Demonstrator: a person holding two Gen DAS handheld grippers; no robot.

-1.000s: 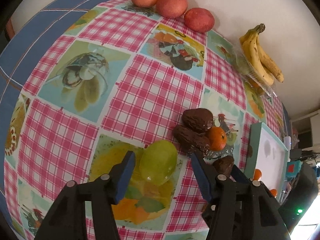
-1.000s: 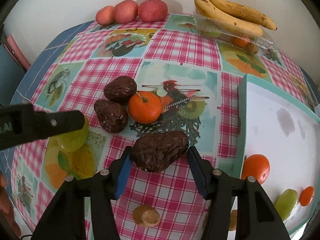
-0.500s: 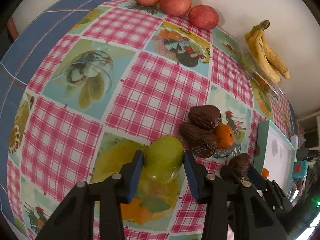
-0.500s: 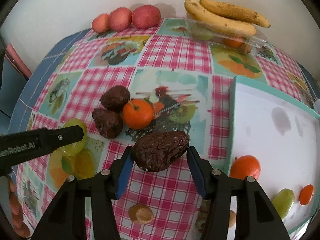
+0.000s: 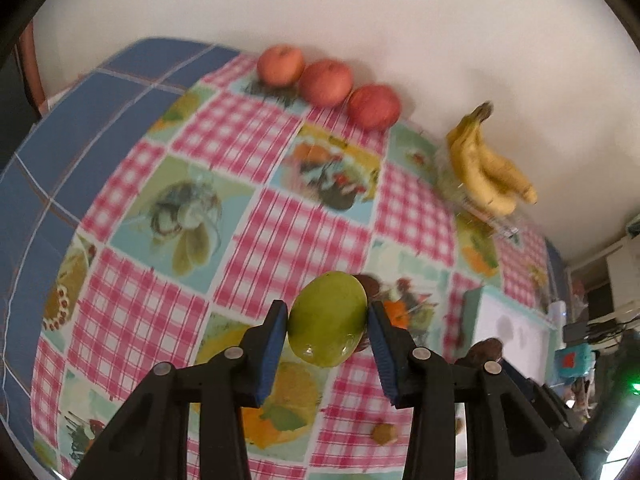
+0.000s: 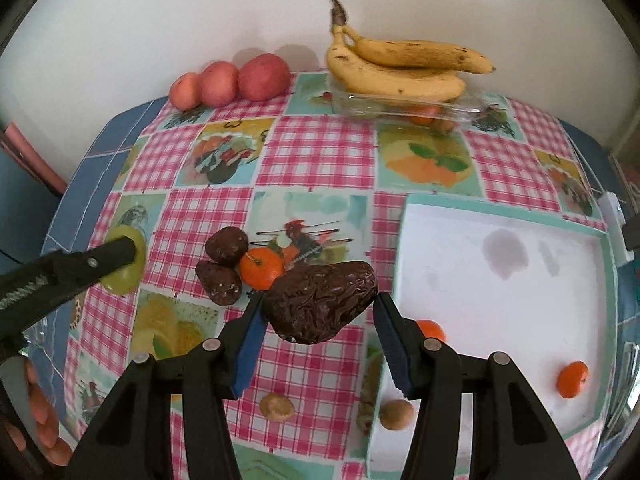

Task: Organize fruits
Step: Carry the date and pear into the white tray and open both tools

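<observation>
My left gripper (image 5: 327, 318) is shut on a smooth green fruit (image 5: 328, 318), held up off the tablecloth; the right wrist view catches that green fruit (image 6: 122, 262) behind a black finger (image 6: 68, 270). A wrinkled dark brown fruit (image 6: 320, 306) is clamped in my right gripper (image 6: 320, 312), lifted just left of the white tray (image 6: 404, 216). Two more dark wrinkled fruits (image 6: 224, 264) and an orange mandarin (image 6: 262, 266) lie together on the cloth ahead. The tray holds two mandarins (image 6: 573, 378) and a small brown fruit (image 6: 396, 414).
Three red apples (image 6: 230, 82) line the back wall. Bananas (image 6: 396, 70) rest on a clear plastic box (image 6: 404, 110) at the back. A small brown fruit (image 6: 277, 407) lies on the checked cloth near me. A hand (image 6: 40, 416) shows at the lower left.
The left gripper closed on the green fruit and raised it off the cloth. The right gripper lifted the dark wrinkled fruit higher, drifting toward the tray.
</observation>
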